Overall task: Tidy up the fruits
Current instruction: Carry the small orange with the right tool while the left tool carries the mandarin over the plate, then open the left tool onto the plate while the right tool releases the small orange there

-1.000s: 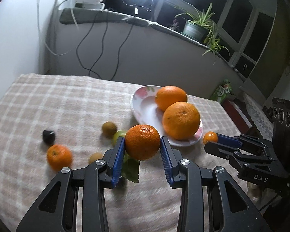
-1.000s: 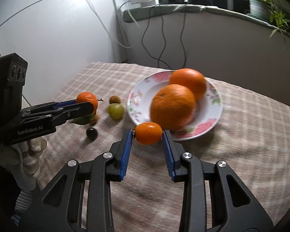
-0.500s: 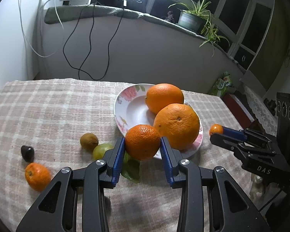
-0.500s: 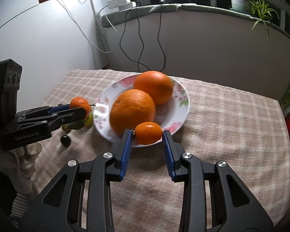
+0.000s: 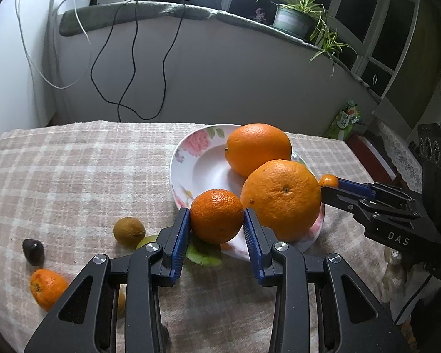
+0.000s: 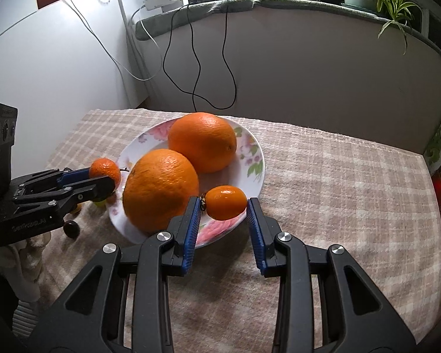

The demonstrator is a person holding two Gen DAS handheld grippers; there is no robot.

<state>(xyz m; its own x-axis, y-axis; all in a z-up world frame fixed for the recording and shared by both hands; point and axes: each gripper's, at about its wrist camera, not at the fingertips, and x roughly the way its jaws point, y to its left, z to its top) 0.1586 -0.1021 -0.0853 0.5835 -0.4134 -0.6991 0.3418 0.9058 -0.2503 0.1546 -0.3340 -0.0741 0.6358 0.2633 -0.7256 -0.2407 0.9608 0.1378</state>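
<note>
Blue-padded jaws of my left gripper point(image 5: 217, 220) are clamped on a mandarin point(image 5: 216, 216), pads pressed to its two flanks, the fruit held over the near rim of the floral plate point(image 5: 185, 161). Its dimpled end faces my camera; being round, it shows no clear long axis.

My right gripper point(image 6: 222, 207) grasps a kumquat point(image 6: 225, 202) between its pads, at the plate's right rim. Its long axis runs crosswise from pad to pad, the dark stem end against the left pad.

On the plate: two large oranges point(image 5: 281, 200), touching; the nearer one lies just beside the mandarin.

On the checked cloth point(image 5: 73, 176), left of the plate: a brownish fruit point(image 5: 129, 231), a green fruit point(image 5: 147, 240) partly hidden, a dark fruit point(image 5: 33, 251), a small loose mandarin point(image 5: 47, 288).
</note>
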